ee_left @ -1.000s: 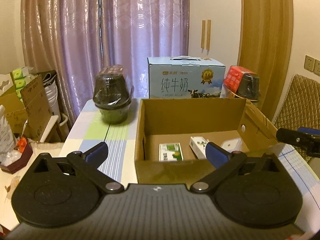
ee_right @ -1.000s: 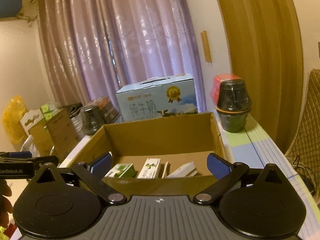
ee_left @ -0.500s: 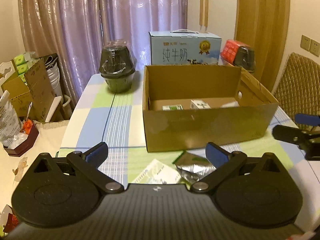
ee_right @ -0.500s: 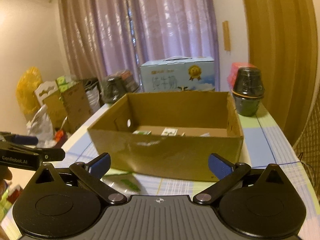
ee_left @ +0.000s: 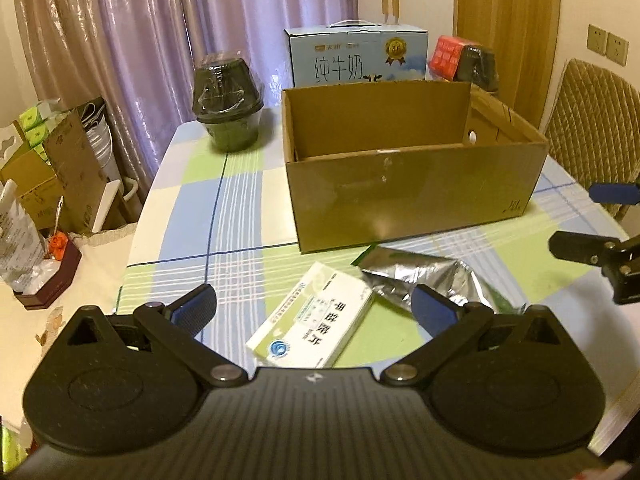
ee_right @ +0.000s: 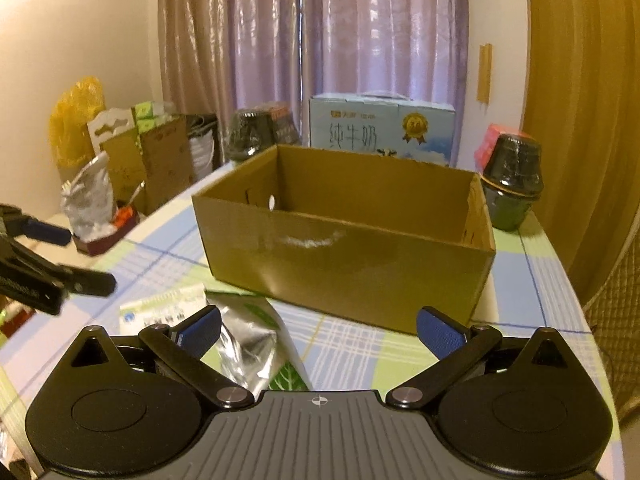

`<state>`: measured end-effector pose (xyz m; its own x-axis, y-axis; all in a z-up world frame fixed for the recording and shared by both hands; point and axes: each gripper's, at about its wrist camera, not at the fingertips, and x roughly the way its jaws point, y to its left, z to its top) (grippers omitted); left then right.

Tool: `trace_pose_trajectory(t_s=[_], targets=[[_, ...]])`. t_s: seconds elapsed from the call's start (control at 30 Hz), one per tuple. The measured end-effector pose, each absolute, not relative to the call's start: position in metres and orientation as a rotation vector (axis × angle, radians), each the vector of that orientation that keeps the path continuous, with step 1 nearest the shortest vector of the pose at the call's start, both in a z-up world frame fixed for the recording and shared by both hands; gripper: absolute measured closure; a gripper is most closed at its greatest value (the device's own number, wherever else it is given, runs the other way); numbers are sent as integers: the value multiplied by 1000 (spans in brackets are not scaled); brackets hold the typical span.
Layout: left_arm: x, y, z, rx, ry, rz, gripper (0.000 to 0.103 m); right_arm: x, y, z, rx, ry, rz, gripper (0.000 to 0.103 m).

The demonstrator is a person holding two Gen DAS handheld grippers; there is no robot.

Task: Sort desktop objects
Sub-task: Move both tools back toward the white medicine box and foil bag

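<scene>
- The step in hand looks like the approach to the next pick: both tools are empty and face the loose items lying on the desk (ee_left: 188, 208) in front of the cardboard box (ee_left: 412, 196).
- The left tool (ee_left: 314, 308) is spread wide, grasping nothing; the white medicine box (ee_left: 314, 326) lies flat in the lower centre of the left wrist frame, right between the blue pads and below them.
- The silver foil pouch (ee_left: 420, 274) lies just right of the medicine box, touching or slightly overlapping its far corner, close to the cardboard box's near wall.
- The right tool (ee_right: 318, 332) is also spread wide and holds nothing; in its view the foil pouch (ee_right: 244, 340) sits at lower left, by the left pad.
- Next move, as I judge it: the left tool must drop lower and clamp across the medicine box's narrow width, then lift it over the near wall.
- The pouch is crumpled and thin, so the right tool probably needs a raised fold to pinch.
- Pose: both tools are held above the desk, tilted slightly downward, pointing toward the cardboard box from the near edge; each shows at the other frame's side.
- The box's floor is hidden from here.
</scene>
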<state>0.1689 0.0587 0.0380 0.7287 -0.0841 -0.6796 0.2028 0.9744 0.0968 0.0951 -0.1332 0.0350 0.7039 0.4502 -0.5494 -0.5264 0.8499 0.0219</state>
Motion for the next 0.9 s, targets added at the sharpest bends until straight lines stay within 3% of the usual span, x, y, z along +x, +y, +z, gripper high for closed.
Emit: trace_pose_trajectory(t_s=[0.9], targets=[[182, 76, -2, 282, 803, -298, 1, 101, -96, -6, -343, 685, 738, 2]])
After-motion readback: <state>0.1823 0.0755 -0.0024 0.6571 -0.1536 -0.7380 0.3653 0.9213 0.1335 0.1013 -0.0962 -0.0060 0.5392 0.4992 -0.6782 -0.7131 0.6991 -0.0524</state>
